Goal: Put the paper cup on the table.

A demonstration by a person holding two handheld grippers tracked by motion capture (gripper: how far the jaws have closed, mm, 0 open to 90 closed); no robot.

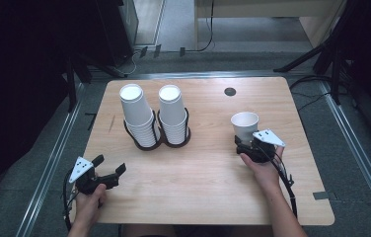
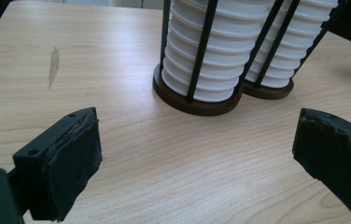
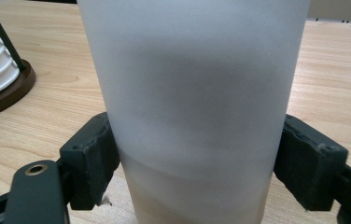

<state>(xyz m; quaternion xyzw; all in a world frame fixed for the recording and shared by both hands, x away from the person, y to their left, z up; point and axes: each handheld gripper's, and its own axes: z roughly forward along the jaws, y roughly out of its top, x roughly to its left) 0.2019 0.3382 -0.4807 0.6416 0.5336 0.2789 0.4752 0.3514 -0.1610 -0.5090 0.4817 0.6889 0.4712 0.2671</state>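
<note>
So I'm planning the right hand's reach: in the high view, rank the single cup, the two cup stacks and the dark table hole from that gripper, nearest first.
1. Single cup, between its jaws.
2. Table hole, beyond the cup.
3. Right stack, to its left.
4. Left stack, farthest left.

Two cup stacks [image 1: 154, 116] in holders, table [image 1: 203, 177].

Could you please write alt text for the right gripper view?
A white paper cup stands upright on the wooden table, clamped low between the right gripper's two black jaws. A cup holder's dark base sits at the left edge.
</note>
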